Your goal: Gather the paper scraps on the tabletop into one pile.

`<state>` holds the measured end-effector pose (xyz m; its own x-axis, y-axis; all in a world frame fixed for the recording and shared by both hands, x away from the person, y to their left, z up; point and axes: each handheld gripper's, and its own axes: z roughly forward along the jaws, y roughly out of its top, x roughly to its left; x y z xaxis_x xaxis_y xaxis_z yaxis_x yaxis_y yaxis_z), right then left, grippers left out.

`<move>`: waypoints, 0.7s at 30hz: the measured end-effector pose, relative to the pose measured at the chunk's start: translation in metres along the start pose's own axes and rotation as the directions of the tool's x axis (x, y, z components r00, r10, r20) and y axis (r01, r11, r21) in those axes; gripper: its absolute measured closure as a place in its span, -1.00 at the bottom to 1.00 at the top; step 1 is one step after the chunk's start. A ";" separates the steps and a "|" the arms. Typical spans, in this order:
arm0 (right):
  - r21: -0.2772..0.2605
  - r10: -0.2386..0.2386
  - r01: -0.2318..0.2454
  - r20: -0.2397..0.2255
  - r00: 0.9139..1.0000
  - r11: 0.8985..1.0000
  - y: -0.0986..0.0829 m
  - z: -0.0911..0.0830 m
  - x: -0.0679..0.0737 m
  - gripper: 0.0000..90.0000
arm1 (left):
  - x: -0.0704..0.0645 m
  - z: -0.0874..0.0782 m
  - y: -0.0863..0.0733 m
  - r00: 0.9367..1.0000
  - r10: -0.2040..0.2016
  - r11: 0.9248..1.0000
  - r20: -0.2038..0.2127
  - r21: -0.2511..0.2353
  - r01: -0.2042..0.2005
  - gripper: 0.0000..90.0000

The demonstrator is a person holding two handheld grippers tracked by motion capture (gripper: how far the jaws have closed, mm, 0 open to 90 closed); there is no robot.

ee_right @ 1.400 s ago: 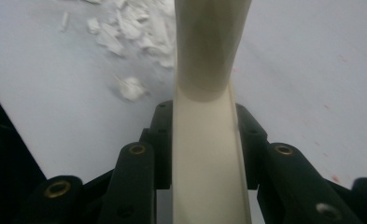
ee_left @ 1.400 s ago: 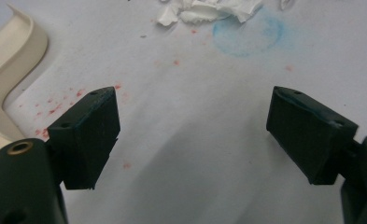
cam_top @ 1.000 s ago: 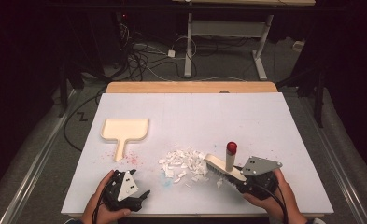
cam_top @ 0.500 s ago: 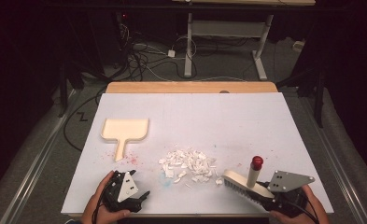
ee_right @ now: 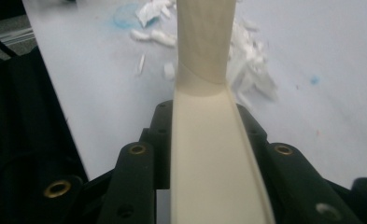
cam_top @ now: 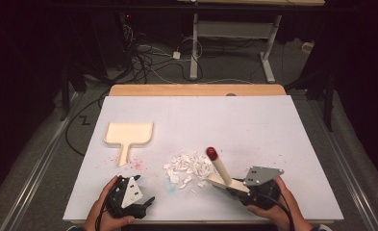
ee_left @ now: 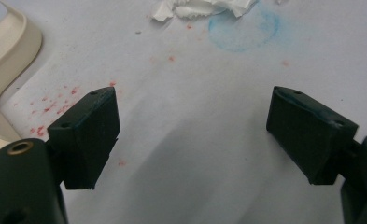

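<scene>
So the right gripper point(cam_top: 237, 188) has its jaws pinched on the flat cream head of a little brush point(cam_top: 220, 172), and the handle sticks up and away from it, ending in a red tip. Just past that tip, on the far-left side of the gripper, sits the pile of white paper scraps point(cam_top: 189, 168) on the white table point(cam_top: 254, 125).

The only container around is the cream dustpan point(cam_top: 128, 134), well off to the left of the brush and ahead of the left gripper point(cam_top: 137, 204). Nothing in it as far as I can see; the scraps are all on the table.

The left gripper sits low with its jaws spread wide apart, nothing between them.

The left gripper view picks up stuff the high view barely shows: red speckles point(ee_left: 55, 105) by the dustpan's handle and a faint blue ring stain point(ee_left: 244, 30) near the scraps. In the right gripper view the brush fills the space between the jaws.
</scene>
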<state>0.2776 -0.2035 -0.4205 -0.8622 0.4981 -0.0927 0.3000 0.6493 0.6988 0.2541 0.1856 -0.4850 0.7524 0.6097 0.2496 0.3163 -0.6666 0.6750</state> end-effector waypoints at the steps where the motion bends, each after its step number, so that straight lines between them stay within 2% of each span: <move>1: -0.012 -0.014 0.014 0.005 1.000 1.000 0.005 0.004 0.000 0.51 | 0.000 0.000 0.000 1.000 0.001 1.000 0.000 -0.001 -0.001 -0.63; 7: -0.056 -0.037 0.038 0.015 0.999 0.998 0.027 0.020 0.000 0.51 | 0.001 -0.001 -0.001 1.000 0.000 1.000 0.000 -0.002 0.000 -0.63; 8: -0.077 -0.040 0.042 0.023 0.999 0.996 0.029 0.020 0.000 0.51 | 0.001 0.000 -0.001 1.000 -0.003 1.000 0.000 -0.004 0.003 -0.63; 10: -0.096 -0.038 0.039 0.010 0.999 0.995 0.033 0.021 -0.002 0.51 | 0.001 0.000 -0.001 1.000 -0.001 1.000 0.001 -0.003 0.001 -0.63; 12: -0.127 -0.028 0.031 0.021 0.999 0.991 0.036 0.023 -0.001 0.51 | 0.001 -0.001 -0.001 1.000 -0.001 1.000 0.000 -0.004 0.001 -0.63; 14: -0.156 -0.029 0.028 -0.005 1.000 0.987 0.039 0.025 -0.001 0.51 | 0.000 -0.001 -0.001 1.000 0.000 1.000 -0.002 -0.005 0.000 -0.63; 16: -0.180 -0.035 0.034 0.001 0.999 0.983 0.041 0.026 0.000 0.51 | 0.001 -0.001 -0.001 1.000 -0.001 1.000 -0.004 -0.005 0.001 -0.63; 19: -0.228 -0.044 0.039 -0.016 0.999 0.973 0.042 0.022 0.003 0.51 | 0.002 -0.002 -0.002 1.000 -0.007 1.000 -0.010 -0.010 0.007 -0.63; 21: -0.276 -0.047 0.033 -0.043 0.998 0.960 0.042 0.017 0.007 0.51 | 0.003 -0.004 -0.002 1.000 -0.009 1.000 -0.021 -0.012 0.008 -0.63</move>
<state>0.2912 -0.1631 -0.4037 -0.8919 0.4420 -0.0952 0.1464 0.4815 0.8642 0.2535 0.1906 -0.4827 0.7371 0.6245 0.2584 0.3157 -0.6562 0.6853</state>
